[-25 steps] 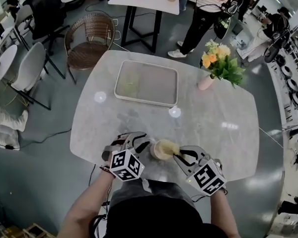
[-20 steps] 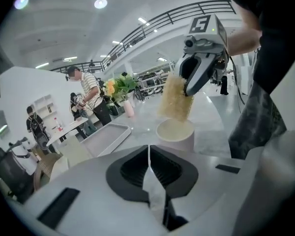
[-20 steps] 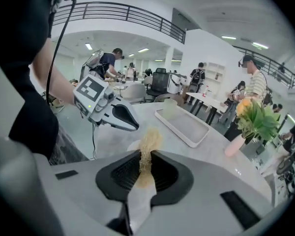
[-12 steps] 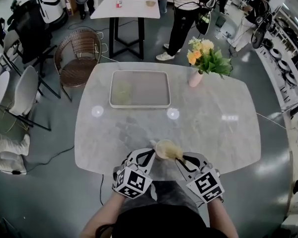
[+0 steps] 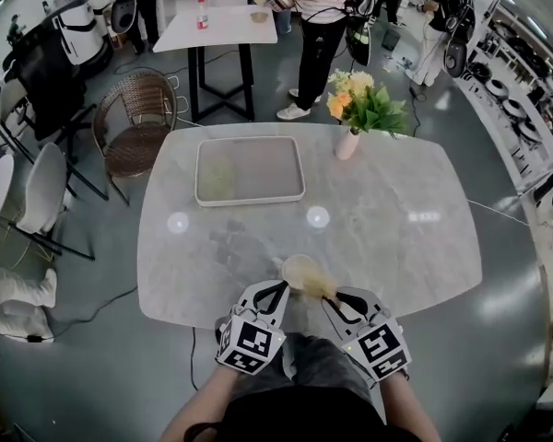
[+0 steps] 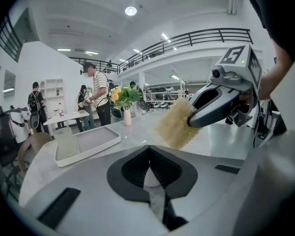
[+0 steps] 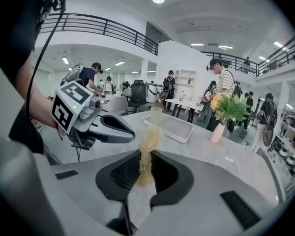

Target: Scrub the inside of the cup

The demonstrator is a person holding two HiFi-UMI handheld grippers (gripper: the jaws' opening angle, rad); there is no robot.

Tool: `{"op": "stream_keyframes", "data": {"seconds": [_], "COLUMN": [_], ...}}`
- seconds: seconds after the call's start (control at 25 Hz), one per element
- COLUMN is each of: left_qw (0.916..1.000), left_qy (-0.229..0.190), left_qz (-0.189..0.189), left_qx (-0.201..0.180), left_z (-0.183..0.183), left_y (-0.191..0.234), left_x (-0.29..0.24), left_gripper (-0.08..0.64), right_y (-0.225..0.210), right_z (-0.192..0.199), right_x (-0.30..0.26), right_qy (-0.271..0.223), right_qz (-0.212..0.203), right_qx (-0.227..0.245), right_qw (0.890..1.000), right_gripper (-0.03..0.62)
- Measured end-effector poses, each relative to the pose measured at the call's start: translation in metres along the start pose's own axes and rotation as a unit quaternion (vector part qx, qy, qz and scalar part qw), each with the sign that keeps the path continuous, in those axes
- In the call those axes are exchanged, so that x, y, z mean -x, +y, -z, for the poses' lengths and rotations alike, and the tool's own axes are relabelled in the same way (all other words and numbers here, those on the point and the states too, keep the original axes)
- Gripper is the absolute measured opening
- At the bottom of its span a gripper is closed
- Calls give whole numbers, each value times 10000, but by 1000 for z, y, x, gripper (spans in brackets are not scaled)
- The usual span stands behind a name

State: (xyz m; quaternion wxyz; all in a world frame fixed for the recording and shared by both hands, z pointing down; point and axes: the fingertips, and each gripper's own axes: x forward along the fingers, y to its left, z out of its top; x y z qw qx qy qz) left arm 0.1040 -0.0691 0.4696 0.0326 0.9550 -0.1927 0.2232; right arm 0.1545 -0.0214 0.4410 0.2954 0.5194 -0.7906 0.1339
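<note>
A pale greenish cup (image 5: 217,179) stands at the left end of the white tray (image 5: 263,168), far from both grippers; it also shows in the left gripper view (image 6: 65,142) and the right gripper view (image 7: 156,113). My right gripper (image 5: 328,295) (image 7: 145,168) is shut on a yellow loofah scrubbing pad (image 5: 302,274) (image 7: 148,141), held over the table's near edge. My left gripper (image 5: 278,291) (image 6: 148,166) hovers just left of the pad (image 6: 174,124), jaws shut with nothing between them. From the right gripper view, the left gripper (image 7: 131,133) nearly meets the pad.
The marble table (image 5: 396,247) carries the tray at the back left and a vase of flowers (image 5: 350,109) at the back right. Chairs (image 5: 134,122) stand to the left, and a person (image 5: 323,26) stands beyond the table by a second table (image 5: 217,26).
The left gripper's jaws stood open a second ago and are now shut on nothing. Both grippers and the pad have drifted slightly along the near edge.
</note>
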Motion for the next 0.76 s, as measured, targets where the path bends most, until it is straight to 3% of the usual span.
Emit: {"op": "stream_keyframes", "data": {"seconds": [0.44, 0.76], "left_qw": [9972, 9922], "left_qy": [88, 1], "left_qz": [-540, -887], "left_qx": [504, 881], "left_z": [-5, -9], "left_y": [-29, -60], "left_x": [10, 16], "left_gripper": [12, 12], "right_y": [7, 7], "right_z": [5, 21], "right_x": [29, 56], "right_qy": [-354, -482], "right_qz": [-523, -559], "right_qx": [331, 450], "right_qw": [9975, 9963], "right_gripper": [60, 60]}}
